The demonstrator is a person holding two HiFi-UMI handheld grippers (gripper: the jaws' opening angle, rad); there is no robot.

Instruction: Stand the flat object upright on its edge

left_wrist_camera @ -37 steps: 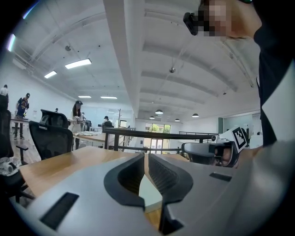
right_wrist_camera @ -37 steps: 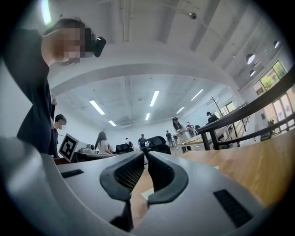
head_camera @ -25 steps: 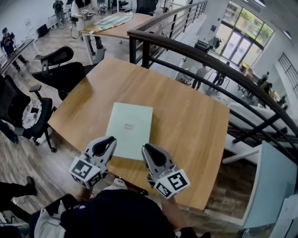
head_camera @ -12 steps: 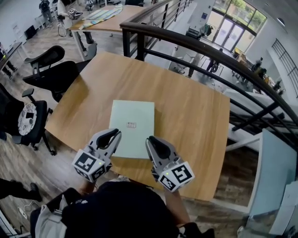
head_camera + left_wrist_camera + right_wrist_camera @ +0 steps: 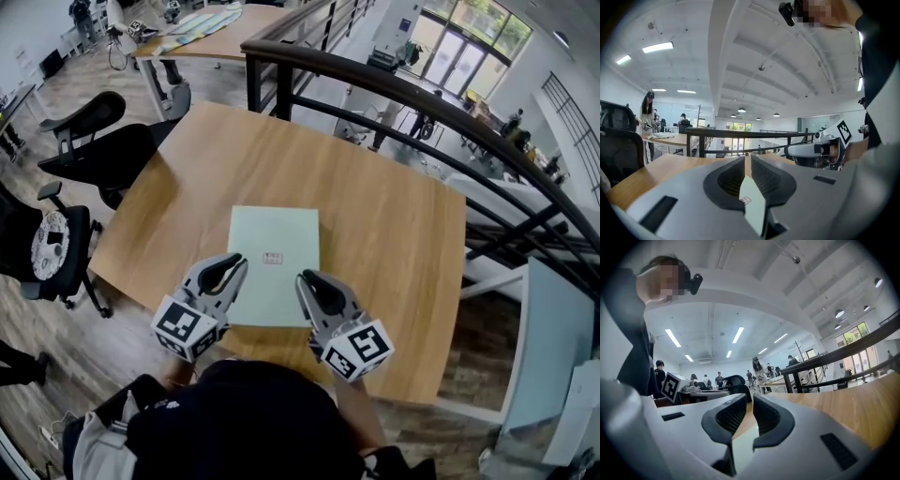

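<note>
A pale green flat book [image 5: 273, 251] with a small label lies flat on the wooden table [image 5: 394, 234]. My left gripper [image 5: 239, 262] hovers at the book's near left edge, jaws shut with nothing between them. My right gripper [image 5: 304, 277] is at the near right corner, also shut and empty. In the left gripper view the book [image 5: 753, 206] shows beneath the left gripper [image 5: 746, 161], and the right gripper [image 5: 820, 149] sits off to the right. The right gripper view shows the right gripper [image 5: 749, 405] low over the tabletop [image 5: 853, 404].
A black metal railing [image 5: 375, 84] runs past the table's far and right edges. Black office chairs [image 5: 103, 141] stand on the floor to the left. Another table [image 5: 202, 33] and people are far back left. The table's near edge [image 5: 272, 352] lies just under my grippers.
Both grippers have crept slightly forward to the book's near edge, and the head view has shifted a little. The book has not moved. Both grippers stay shut.
</note>
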